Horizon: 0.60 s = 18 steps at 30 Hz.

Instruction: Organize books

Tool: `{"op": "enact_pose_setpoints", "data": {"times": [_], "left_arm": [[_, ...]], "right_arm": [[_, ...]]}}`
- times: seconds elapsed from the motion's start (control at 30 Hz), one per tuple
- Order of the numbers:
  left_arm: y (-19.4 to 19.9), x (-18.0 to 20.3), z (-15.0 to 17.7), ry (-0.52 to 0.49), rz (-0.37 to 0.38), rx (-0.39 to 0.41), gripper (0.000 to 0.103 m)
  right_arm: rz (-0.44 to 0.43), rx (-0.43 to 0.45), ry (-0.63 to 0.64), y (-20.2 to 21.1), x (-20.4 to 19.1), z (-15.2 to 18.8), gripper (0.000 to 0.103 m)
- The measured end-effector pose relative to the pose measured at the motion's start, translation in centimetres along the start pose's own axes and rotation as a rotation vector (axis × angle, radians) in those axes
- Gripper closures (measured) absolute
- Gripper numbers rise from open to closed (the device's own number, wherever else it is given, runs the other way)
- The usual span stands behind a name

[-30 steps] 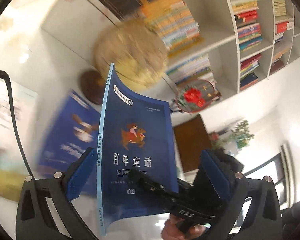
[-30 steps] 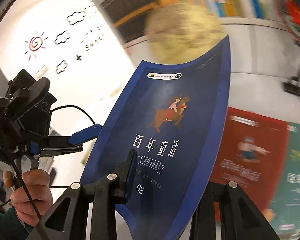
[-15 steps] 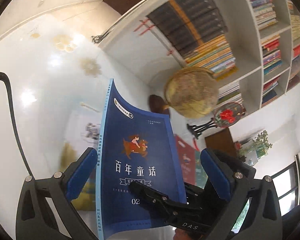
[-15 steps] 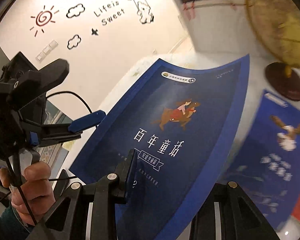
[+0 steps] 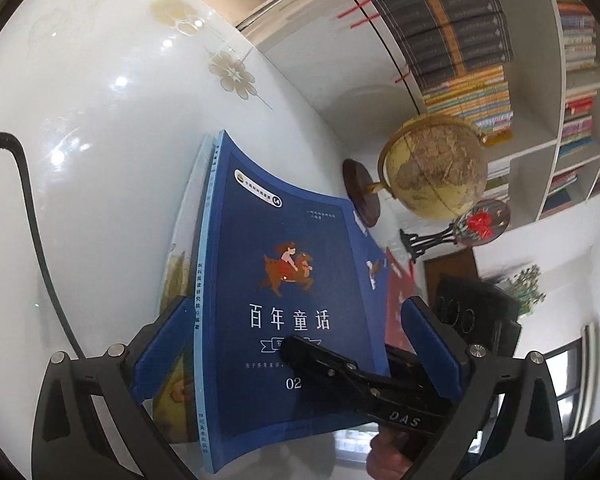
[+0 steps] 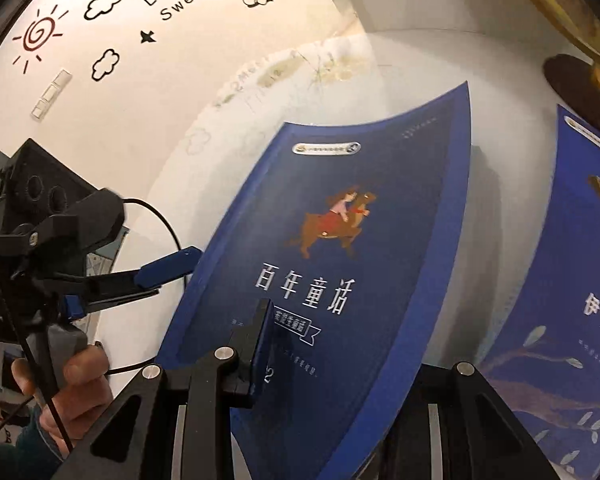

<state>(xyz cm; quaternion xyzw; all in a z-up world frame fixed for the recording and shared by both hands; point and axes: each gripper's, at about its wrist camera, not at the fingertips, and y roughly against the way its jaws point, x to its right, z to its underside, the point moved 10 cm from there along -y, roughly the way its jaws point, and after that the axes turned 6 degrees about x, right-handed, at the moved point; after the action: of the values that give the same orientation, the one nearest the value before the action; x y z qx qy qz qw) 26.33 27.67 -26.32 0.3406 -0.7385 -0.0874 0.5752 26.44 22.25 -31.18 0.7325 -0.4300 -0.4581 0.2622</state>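
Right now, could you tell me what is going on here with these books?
The right gripper is clamped on the lower edge of a dark blue storybook, holding it above the white table. The left gripper is open, its blue pads either side of the book. Another blue book lies beside a globe.

A white bookcase [image 5: 548, 92] stands behind the glossy white table [image 5: 100, 120]; cloud decals [image 6: 104, 0] mark the wall.

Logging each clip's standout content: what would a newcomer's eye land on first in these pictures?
First, the dark blue book, numbered 02 with a rider on its cover, clamped in the right gripper and filling both views. Next, the tan globe standing behind it on the white table, before packed bookshelves.
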Motion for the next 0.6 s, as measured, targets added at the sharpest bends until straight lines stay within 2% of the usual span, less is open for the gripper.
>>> {"op": "enact_pose_setpoints", "data": {"times": [0.17,0.27,0.43,0.5,0.53,0.6], "left_arm": [[-0.2,-0.4,-0.1,0.005,-0.014,-0.002,0.002],[0.4,-0.8,0.0,0.027,-0.009,0.006,0.002],[0.3,-1.4,-0.2,0.025,-0.044,-0.006,0.002],[0.5,-1.5,0.0,0.030,-0.049,-0.016,0.002],[0.7,-1.4,0.1,0.028,-0.042,-0.016,0.002],[1.9,-1.8,0.1,0.021,-0.080,0.001,0.002]], "right_arm": [[0.023,-0.009,0.005,-0.1,0.0,0.2,0.069],[0.009,-0.008,-0.013,-0.4,-0.4,-0.7,0.069],[0.000,-0.016,-0.002,-1.0,-1.0,-1.0,0.069],[0.006,-0.023,-0.001,-0.5,-0.3,-0.1,0.069],[0.008,-0.029,-0.003,-0.4,0.0,0.1,0.067],[0.018,-0.039,-0.039,0.0,0.7,-0.2,0.051]]}}
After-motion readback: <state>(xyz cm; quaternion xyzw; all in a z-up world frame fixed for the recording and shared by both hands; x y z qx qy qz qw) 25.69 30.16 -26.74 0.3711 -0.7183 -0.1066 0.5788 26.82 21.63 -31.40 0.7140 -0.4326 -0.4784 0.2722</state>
